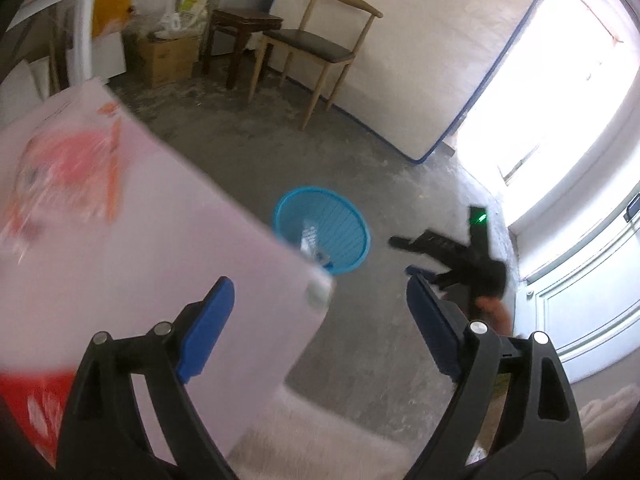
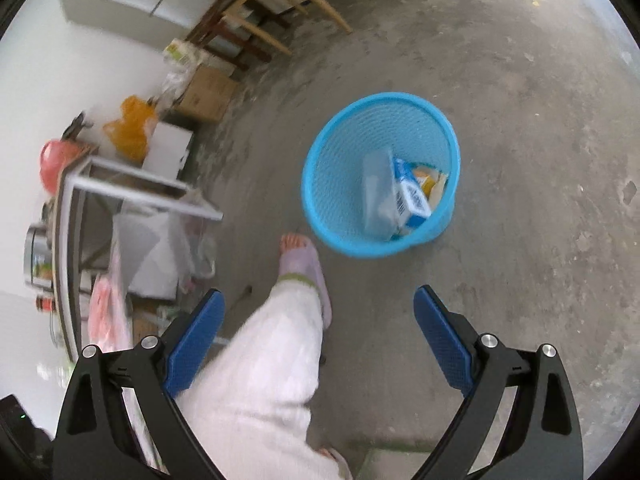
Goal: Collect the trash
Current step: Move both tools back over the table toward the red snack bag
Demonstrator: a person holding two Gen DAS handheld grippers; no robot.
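A blue mesh basket (image 2: 340, 140) stands on the concrete floor. It holds a clear plastic container (image 2: 376, 192), a blue and white carton (image 2: 414, 196) and a yellow packet (image 2: 430, 180). My right gripper (image 2: 320, 320) hangs open above the floor short of it, with nothing between the pads. In the left wrist view the basket (image 1: 344, 224) lies beyond the corner of a pink table (image 1: 180, 260). My left gripper (image 1: 320, 300) is open and empty over that corner. A blurred clear thing (image 1: 316, 256) shows at the corner. My right gripper (image 1: 406, 256) appears to the right of the basket.
A blurred red packet (image 1: 68, 168) lies on the pink table. A leg in white trousers (image 2: 272, 360) and a slippered foot (image 2: 304, 264) stand beside the basket. A chair (image 1: 320, 48), a stool (image 1: 244, 28), cardboard boxes (image 1: 168, 60) and a metal-framed table (image 2: 132, 184) line the walls.
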